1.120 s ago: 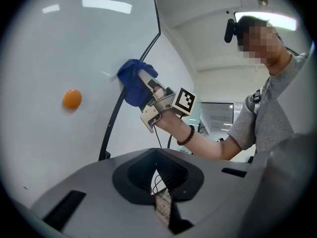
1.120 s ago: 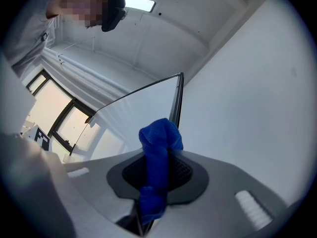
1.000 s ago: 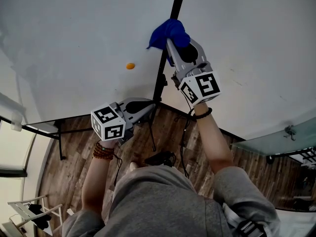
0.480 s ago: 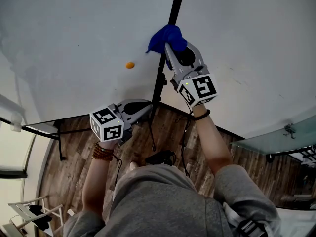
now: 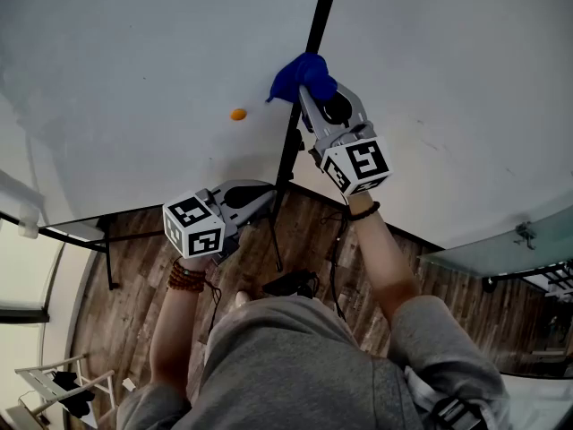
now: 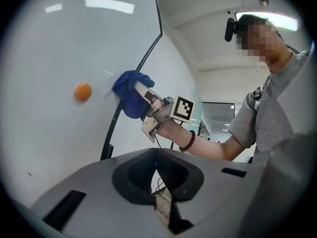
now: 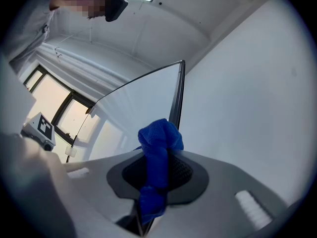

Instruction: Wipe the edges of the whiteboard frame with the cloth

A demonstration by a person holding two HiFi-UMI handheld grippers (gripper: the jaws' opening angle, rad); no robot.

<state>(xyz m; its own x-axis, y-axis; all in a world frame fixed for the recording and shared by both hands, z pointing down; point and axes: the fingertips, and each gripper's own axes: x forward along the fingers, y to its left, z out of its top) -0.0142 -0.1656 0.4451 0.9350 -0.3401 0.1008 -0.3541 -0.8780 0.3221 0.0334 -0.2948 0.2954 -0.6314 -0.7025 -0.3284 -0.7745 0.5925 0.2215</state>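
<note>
1. Head view: the right gripper [image 5: 311,95] is raised against the whiteboard frame [image 5: 320,16], a black upright bar. Its jaws are clamped on a bunched blue cloth [image 5: 303,75], which is pressed onto the bar. The left gripper [image 5: 271,197] is lower, near the bottom stretch of the same bar; contact cannot be confirmed. A small orange dot [image 5: 237,114] sits on the whiteboard [image 5: 134,52] left of the frame. A wooden floor [image 5: 134,267] lies below.
2. Left gripper view: the jaws are closed together with nothing between them. Beyond them, the cloth lies against the frame, with the orange dot to its left on the board.
3. Right gripper view: the jaws grip the cloth. Its upper fold stands clear of the jaw tips, just in front of the frame bar.
</note>
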